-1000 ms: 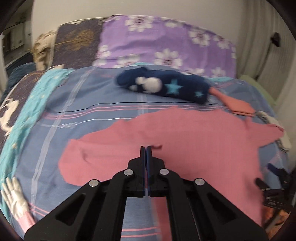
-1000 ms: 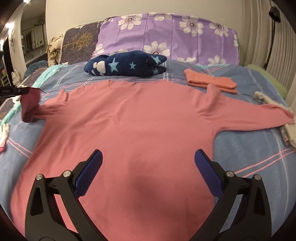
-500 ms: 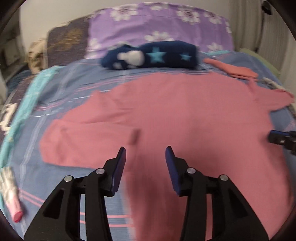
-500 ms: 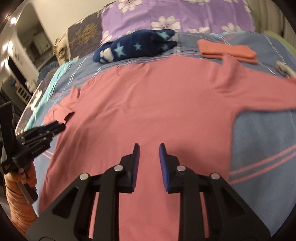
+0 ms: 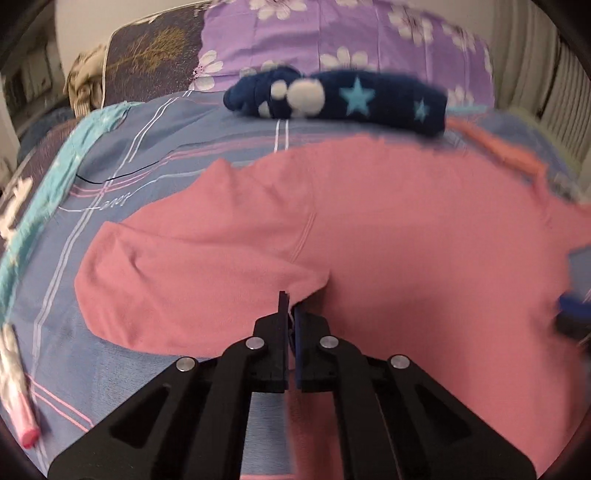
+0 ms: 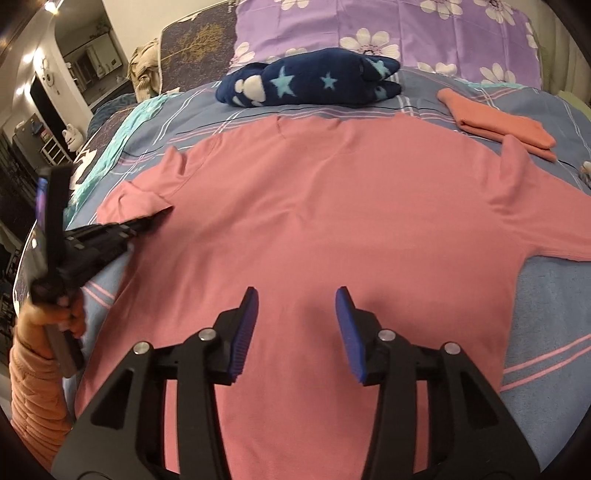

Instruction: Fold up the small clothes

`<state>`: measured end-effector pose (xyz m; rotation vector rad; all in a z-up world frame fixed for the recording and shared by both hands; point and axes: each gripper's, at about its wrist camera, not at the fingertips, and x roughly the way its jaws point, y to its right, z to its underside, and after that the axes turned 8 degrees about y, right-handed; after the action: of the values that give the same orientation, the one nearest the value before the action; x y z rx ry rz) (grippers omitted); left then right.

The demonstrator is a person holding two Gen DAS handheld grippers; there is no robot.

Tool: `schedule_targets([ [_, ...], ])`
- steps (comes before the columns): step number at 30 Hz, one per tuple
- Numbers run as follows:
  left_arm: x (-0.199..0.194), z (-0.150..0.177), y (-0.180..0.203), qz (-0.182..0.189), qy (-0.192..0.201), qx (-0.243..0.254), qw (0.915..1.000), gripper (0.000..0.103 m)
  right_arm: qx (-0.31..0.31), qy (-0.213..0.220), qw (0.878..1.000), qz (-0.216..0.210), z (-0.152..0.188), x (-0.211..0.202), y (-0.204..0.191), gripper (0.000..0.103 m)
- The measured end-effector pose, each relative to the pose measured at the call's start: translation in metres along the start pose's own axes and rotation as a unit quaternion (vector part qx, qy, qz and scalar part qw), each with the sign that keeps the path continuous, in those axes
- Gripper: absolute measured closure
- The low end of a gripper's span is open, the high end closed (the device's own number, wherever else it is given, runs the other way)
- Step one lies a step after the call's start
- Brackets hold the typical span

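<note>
Lying flat on the striped bedsheet (image 6: 546,295): pink long-sleeved shirt (image 6: 332,206). Pinching its folded left sleeve cuff (image 5: 310,286) with left gripper (image 5: 290,314) closed. Hovering over the near hem, right gripper (image 6: 295,317) half open, holding nothing.

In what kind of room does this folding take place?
Most likely a bedroom: the pink shirt lies on a bed with a striped blue sheet, and a purple flowered pillow stands at its head.

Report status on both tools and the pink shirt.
Left tool shut on the pink shirt at its sleeve cuff. Right tool open above the shirt body. Navy star blanket and folded orange cloth lie beyond, clear.
</note>
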<state>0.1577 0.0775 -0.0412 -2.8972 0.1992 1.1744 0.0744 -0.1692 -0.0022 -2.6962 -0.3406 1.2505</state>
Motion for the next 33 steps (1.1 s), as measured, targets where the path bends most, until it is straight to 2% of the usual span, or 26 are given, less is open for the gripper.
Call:
schedule_targets([
  [3,-0.036,-0.036,0.028,0.055,0.051,0.018,0.997,0.103,0.015,0.01,1.0,0.008,-0.008,-0.004,0.007,0.059],
  [5,-0.054,-0.053,0.055,0.094,0.069,0.039,0.9924,0.103,0.022,0.029,0.999,0.011,-0.013,-0.013,0.012,0.059],
  [9,-0.068,-0.052,0.113,0.171,0.077,0.078,0.9791,0.102,0.03,0.057,0.997,0.047,-0.013,-0.031,0.032,0.054],
  [10,-0.065,-0.045,0.123,0.183,0.073,0.085,0.9766,0.097,0.036,0.056,0.996,0.056,-0.012,-0.033,0.04,0.054],
  [11,-0.058,-0.034,0.133,0.195,0.061,0.093,0.9745,0.074,0.046,0.049,0.996,0.063,-0.009,-0.033,0.05,0.054],
  [12,-0.051,-0.024,0.139,0.195,0.048,0.1,0.9745,0.062,0.054,0.044,0.996,0.064,-0.007,-0.032,0.056,0.054],
  [13,-0.042,-0.009,0.143,0.179,0.037,0.109,0.977,0.053,0.063,0.037,0.995,0.064,-0.005,-0.03,0.063,0.054],
  [15,-0.027,0.009,0.147,0.156,0.015,0.12,0.9803,0.053,0.079,0.023,0.995,0.056,-0.003,-0.023,0.074,0.058],
  [18,-0.009,0.03,0.133,0.138,-0.02,0.107,0.9844,0.054,0.093,0.002,0.995,0.022,-0.007,-0.005,0.075,0.07],
  [21,-0.006,0.038,0.126,0.132,-0.024,0.106,0.9853,0.054,0.095,-0.017,0.995,-0.02,-0.015,0.016,0.066,0.074],
  [26,-0.011,0.042,0.135,0.149,-0.006,0.132,0.9801,0.053,0.123,-0.057,0.987,-0.088,-0.038,0.059,0.051,0.074],
  [29,0.0,0.042,0.151,0.153,-0.001,0.153,0.9763,0.054,0.147,-0.079,0.98,-0.105,-0.046,0.084,0.047,0.057],
  [30,0.005,0.043,0.155,0.156,-0.005,0.159,0.9748,0.057,0.148,-0.079,0.98,-0.105,-0.048,0.09,0.046,0.061],
  [31,0.009,0.044,0.159,0.157,-0.009,0.166,0.9734,0.084,0.142,-0.077,0.981,-0.103,-0.051,0.093,0.044,0.069],
  [32,0.013,0.045,0.161,0.155,-0.012,0.173,0.9726,0.1,0.131,-0.077,0.983,-0.105,-0.054,0.096,0.041,0.099],
  [33,0.013,0.044,0.162,0.154,-0.01,0.175,0.9724,0.1,0.134,-0.073,0.982,-0.11,-0.057,0.095,0.04,0.098],
])
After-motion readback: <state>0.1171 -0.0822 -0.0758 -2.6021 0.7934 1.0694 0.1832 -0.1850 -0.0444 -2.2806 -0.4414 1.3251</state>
